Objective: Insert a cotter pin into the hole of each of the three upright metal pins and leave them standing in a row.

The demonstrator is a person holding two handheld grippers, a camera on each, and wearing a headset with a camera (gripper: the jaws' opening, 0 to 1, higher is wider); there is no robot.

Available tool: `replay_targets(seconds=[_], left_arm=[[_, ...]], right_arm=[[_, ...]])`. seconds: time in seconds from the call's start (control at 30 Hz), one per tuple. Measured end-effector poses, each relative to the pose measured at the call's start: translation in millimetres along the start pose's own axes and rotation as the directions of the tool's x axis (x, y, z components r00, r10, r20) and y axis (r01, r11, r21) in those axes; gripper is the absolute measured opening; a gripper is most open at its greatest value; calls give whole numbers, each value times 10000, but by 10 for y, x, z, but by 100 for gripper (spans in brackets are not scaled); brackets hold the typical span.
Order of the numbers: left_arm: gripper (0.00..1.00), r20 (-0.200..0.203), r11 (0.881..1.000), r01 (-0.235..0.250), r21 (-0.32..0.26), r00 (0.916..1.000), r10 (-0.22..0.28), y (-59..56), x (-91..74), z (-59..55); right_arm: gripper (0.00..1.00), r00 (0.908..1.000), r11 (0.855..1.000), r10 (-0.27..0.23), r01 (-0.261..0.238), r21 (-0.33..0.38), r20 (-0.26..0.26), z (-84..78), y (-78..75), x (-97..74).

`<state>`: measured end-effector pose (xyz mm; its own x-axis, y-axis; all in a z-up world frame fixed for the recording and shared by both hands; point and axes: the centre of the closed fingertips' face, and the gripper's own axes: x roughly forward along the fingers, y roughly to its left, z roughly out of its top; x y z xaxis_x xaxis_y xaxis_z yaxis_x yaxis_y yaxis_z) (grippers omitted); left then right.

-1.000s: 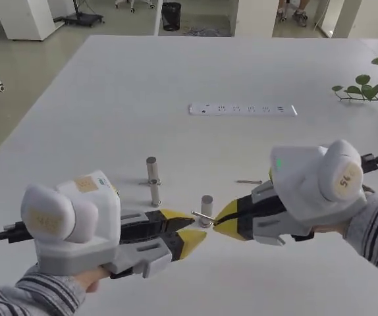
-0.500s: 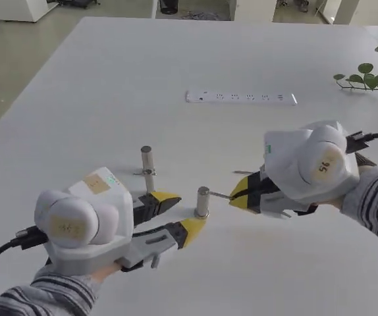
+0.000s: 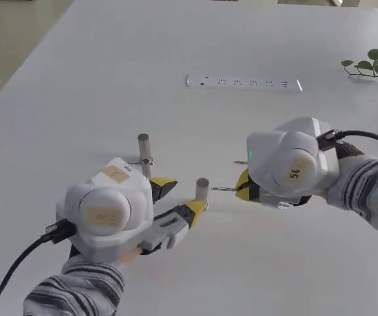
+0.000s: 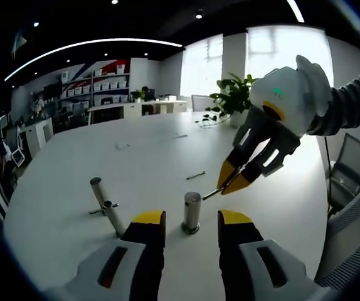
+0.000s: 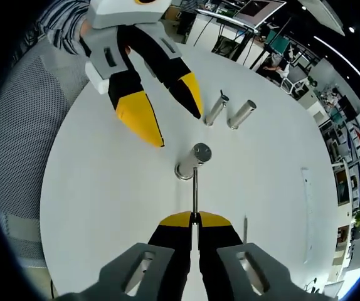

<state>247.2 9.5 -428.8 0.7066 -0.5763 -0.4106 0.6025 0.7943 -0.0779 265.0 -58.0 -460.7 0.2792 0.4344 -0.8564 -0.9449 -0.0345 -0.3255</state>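
The right gripper (image 5: 194, 221) is clenched on a cotter pin (image 5: 194, 191). Its free end points at the upper part of the nearest metal pin (image 3: 202, 189); I cannot tell if it has entered the hole. The left gripper (image 3: 182, 195) is released, with one jaw on each side of this pin, not touching it. A second pin (image 4: 96, 190) and a third pin (image 4: 111, 216) stand near it, to the left.
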Motion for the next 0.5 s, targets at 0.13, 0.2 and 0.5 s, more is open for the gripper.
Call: replay_targets(seconds=[0.13, 0.2, 0.5], left_arm=[[29, -246, 9998, -195, 4, 9995, 195, 35, 100, -94], [29, -350, 9997, -229, -73, 9991, 226, 49, 144, -130], [25, -544, 9996, -266, -121, 9982, 259, 36, 305, -157]], right_arm=[[0, 10000, 9998, -56, 55, 214, 37, -11, -38, 17], [0, 10000, 9997, -71, 70, 238, 59, -6, -47, 19], [0, 9999, 9999, 71, -73, 117, 134, 16, -32, 22]])
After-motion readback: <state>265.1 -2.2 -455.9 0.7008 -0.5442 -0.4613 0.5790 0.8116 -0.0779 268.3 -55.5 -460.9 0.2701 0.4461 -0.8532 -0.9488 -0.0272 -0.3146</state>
